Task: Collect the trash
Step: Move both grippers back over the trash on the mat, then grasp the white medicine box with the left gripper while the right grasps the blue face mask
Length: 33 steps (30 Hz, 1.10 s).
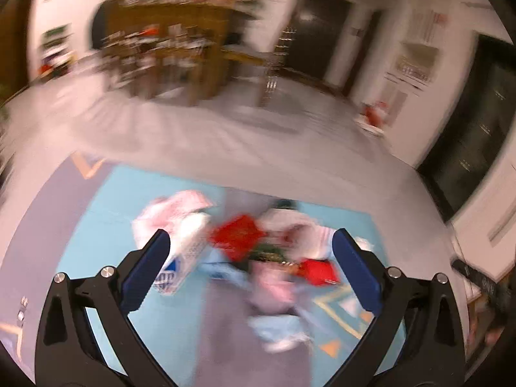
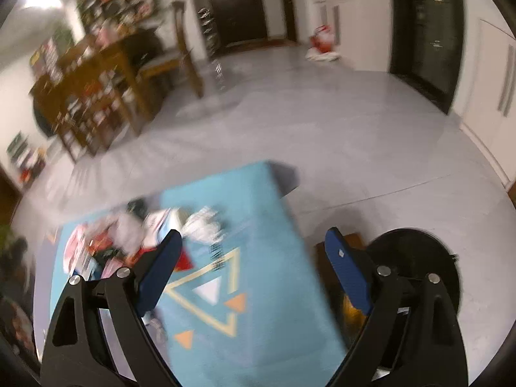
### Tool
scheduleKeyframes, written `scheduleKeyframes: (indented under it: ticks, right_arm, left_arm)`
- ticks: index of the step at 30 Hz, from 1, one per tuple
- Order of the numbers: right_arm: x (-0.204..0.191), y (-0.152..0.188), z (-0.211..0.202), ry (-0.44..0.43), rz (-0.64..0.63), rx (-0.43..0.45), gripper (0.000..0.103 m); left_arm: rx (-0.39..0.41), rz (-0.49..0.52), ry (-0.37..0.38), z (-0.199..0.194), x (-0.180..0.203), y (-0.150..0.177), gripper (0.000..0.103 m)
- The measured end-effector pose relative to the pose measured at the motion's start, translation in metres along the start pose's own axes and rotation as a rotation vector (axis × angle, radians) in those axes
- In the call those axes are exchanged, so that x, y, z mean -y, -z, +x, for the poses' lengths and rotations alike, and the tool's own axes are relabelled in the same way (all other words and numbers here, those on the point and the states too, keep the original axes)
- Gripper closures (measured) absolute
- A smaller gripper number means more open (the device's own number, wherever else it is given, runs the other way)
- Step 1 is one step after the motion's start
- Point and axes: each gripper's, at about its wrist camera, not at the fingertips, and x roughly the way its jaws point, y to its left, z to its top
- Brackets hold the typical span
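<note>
Both wrist views look down, sharing the turquoise mat [image 1: 122, 200] [image 2: 258, 225] and trash pile [image 1: 245, 245] [image 2: 135, 235]

Black linkages, blue fingers [image 1: 356, 271], silver screws.

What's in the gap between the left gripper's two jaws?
In the left wrist view, the left gripper is open over the blue mat. Between its jaws lies the blurry trash pile, including a red wrapper. Nothing is gripped.
</note>
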Motion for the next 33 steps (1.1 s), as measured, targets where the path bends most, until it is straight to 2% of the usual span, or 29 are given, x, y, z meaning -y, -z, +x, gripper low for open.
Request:
scheduleKeyframes:
  ticks: [4,6,10,12,13,15,16,18,20,22,25,28,29,30,31,32,33]
  right_arm:
    - [-0.041,0.012,0.027,-0.078,-0.063,-0.104,0.015]
    - [-0.058,0.02,0.041,-0.115,-0.076,-0.164,0.015]
    - [-0.095,0.043,0.06,-0.137,-0.124,-0.232,0.015]
    - [-0.108,0.054,0.068,-0.161,-0.141,-0.265,0.015]
    - [-0.115,0.057,0.071,-0.185,-0.147,-0.284,0.015]
    - [-0.133,0.067,0.081,-0.275,-0.156,-0.352,0.017]
    - [-0.139,0.072,0.086,-0.314,-0.156,-0.39,0.02]
    - [-0.158,0.086,0.1,-0.337,-0.178,-0.457,0.025]
    - [-0.173,0.096,0.109,-0.308,-0.222,-0.48,0.027]
    - [-0.186,0.103,0.114,-0.282,-0.268,-0.488,0.028]
    - [-0.2,0.114,0.121,-0.299,-0.296,-0.527,0.028]
    - [-0.212,0.121,0.127,-0.29,-0.333,-0.535,0.028]
    - [-0.215,0.122,0.128,-0.283,-0.34,-0.536,0.028]
    - [-0.218,0.123,0.13,-0.281,-0.338,-0.54,0.029]
    - [-0.221,0.124,0.133,-0.282,-0.333,-0.546,0.032]
    - [-0.223,0.125,0.134,-0.284,-0.329,-0.554,0.036]
    - [-0.226,0.125,0.137,-0.283,-0.33,-0.56,0.037]
  left_arm:
    - [-0.033,-0.081,-0.04,0.015,-0.053,-0.015,0.003]
    - [-0.052,-0.122,-0.074,0.022,-0.07,-0.012,0.003]
    - [-0.126,-0.127,-0.116,0.047,-0.091,-0.005,0.003]
    - [-0.163,-0.13,-0.105,0.058,-0.096,0.001,0.003]
    - [-0.181,-0.124,-0.075,0.07,-0.096,0.006,0.003]
    - [-0.257,-0.1,-0.094,0.091,-0.096,0.02,0.003]
    - [-0.336,-0.069,-0.135,0.109,-0.093,0.029,0.003]
    - [-0.403,-0.029,-0.153,0.127,-0.088,0.036,0.003]
    - [-0.408,0.006,-0.144,0.131,-0.08,0.036,0.003]
    - [-0.381,0.041,-0.131,0.129,-0.071,0.033,0.003]
    - [-0.343,0.113,-0.151,0.129,-0.062,0.032,0.003]
    - [-0.37,0.136,-0.13,0.136,-0.062,0.036,0.004]
    - [-0.381,0.117,-0.115,0.138,-0.063,0.037,0.006]
    - [-0.388,0.094,-0.11,0.141,-0.066,0.037,0.011]
    - [-0.4,0.073,-0.106,0.146,-0.071,0.038,0.019]
    - [-0.421,0.06,-0.105,0.15,-0.073,0.039,0.023]
    - [-0.446,0.055,-0.115,0.156,-0.075,0.042,0.032]
